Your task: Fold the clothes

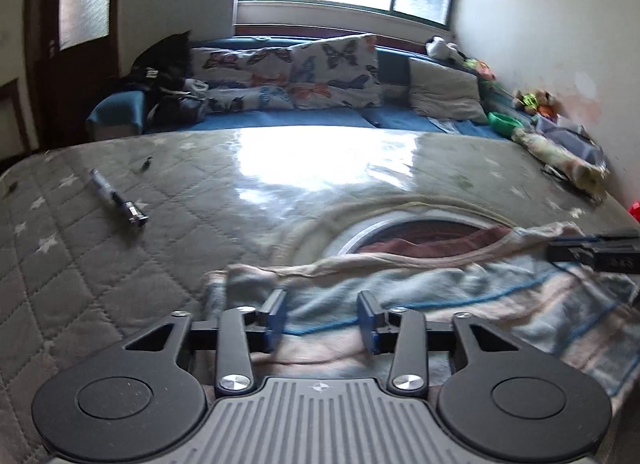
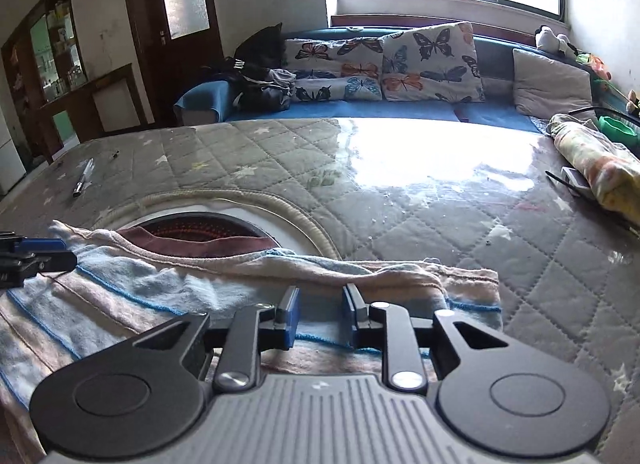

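Observation:
A pale blue and pink striped cloth (image 1: 440, 296) lies flat on the grey quilted table cover (image 1: 120, 248), its far edge rumpled over a round opening with a dark red garment (image 1: 420, 240) inside. My left gripper (image 1: 322, 318) stands open just above the cloth's left part, with nothing between its fingers. In the right wrist view my right gripper (image 2: 320, 314) is open over the same cloth (image 2: 160, 300) near its right end. Each gripper's tip shows at the edge of the other's view: the right gripper (image 1: 596, 250) and the left gripper (image 2: 32, 256).
A pen (image 1: 116, 200) lies on the cover at the left. A rolled floral cloth (image 2: 600, 172) sits at the right edge by a green bowl (image 2: 618, 130). Behind is a blue sofa (image 2: 400, 110) with butterfly cushions (image 2: 432, 64), dark bags and soft toys.

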Available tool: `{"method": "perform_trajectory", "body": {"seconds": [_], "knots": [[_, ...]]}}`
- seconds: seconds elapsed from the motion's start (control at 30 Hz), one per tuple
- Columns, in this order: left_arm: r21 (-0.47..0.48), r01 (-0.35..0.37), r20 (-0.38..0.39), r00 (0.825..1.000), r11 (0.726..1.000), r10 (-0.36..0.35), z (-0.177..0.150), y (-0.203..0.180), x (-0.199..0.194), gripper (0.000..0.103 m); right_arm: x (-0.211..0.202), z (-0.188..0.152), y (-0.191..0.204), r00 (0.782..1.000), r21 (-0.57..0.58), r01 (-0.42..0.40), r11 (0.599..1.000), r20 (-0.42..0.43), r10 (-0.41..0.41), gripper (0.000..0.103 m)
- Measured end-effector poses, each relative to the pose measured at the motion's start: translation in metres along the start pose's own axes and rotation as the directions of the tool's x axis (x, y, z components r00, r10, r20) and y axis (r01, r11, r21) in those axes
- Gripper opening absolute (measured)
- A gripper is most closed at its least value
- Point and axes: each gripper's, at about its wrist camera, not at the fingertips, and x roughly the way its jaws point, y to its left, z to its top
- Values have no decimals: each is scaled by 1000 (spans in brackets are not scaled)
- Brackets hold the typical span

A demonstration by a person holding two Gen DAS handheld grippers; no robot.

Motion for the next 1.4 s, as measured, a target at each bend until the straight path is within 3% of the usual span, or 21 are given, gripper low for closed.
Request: {"method": "perform_trajectory", "body": {"seconds": [0.07, 0.5, 0.7, 0.87, 1.07, 1.4], "knots": [[-6, -9, 6, 1000, 1000, 9, 2, 4, -1, 28, 0, 0, 1, 1000, -3, 1, 1000, 0, -1, 24], [-48, -41, 34, 999, 998, 42, 11, 25, -16, 28, 0, 0, 10, 1000, -39, 6, 999, -10, -6, 34], [-19, -34, -6, 999, 999, 34, 7, 33, -16, 28, -17, 2, 45, 996, -113, -93, 989, -21, 91, 34], [1, -32, -47, 998, 999, 32, 3, 41, -12, 30, -19, 2, 95, 979, -216, -203, 955, -49, 197, 34], [15, -20, -3, 1000, 1000, 20, 4, 40, -23, 29, -18, 4, 157, 947, -334, -320, 887, -91, 308, 34], [52, -32, -38, 999, 998, 34, -1, 39, -10, 30, -9, -14, 227, 917, -476, -394, 786, -145, 372, 33]]}}
